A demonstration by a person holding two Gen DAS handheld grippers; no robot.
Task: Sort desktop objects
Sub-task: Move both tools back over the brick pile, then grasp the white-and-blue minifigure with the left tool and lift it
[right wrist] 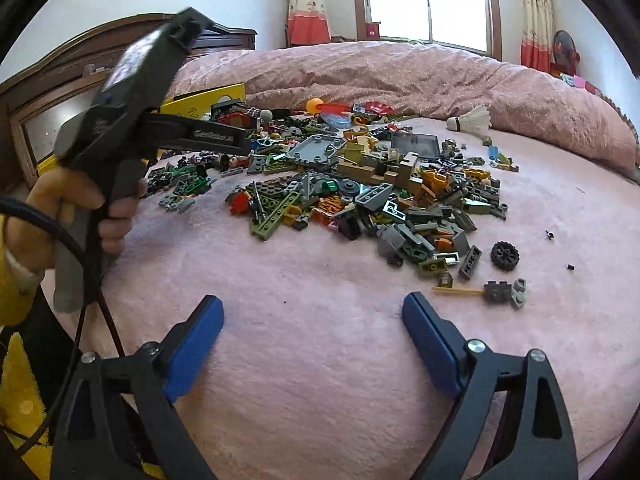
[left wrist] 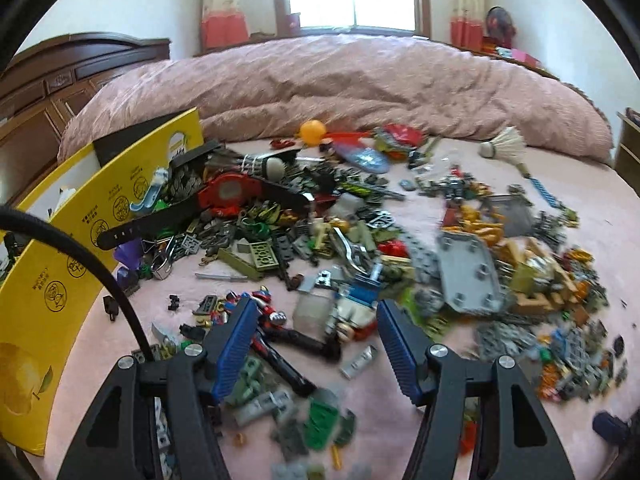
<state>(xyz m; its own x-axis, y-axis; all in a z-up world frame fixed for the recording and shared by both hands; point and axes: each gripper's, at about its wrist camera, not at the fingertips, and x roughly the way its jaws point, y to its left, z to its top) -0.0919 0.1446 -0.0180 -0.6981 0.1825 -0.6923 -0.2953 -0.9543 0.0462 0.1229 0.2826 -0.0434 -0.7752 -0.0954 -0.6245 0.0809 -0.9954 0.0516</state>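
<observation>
Pink bedding (right wrist: 304,264) spreads under everything I work over, with a rumpled quilt (left wrist: 360,80) heaped behind it toward the window and a dark wooden headboard off to the left. Along the left edge stands a yellow carton (left wrist: 52,280), its flap up; I cannot see what, if anything, lies inside it.

Most of the job looks undone to me. One broad heap of building bricks (right wrist: 360,200) and oddments covers the middle of the bed, unsorted: a grey plate (left wrist: 468,276), a red watch (left wrist: 228,196) on a black strap near the carton, a shuttlecock (left wrist: 506,144) by itself at the far right, an orange ball (left wrist: 312,130) at the back, and a toy figure (left wrist: 272,316) at the near edge. No separate sorted groups show.

My left gripper (left wrist: 316,344) hangs over the near edge of the heap, jaws parted and holding nothing, with the toy figure and small bricks lying between and below the pads. My right gripper (right wrist: 312,340) stands wide apart over bare bedding, empty, well short of the heap; a loose wheel (right wrist: 505,255) and a few stray bits lie ahead to its right.

Open room is best in front of my right gripper, where the cloth is bare. On the left, the carton wall and a black cable (left wrist: 80,256) crowd my left hand (right wrist: 80,208), so I judge moves there need care.
</observation>
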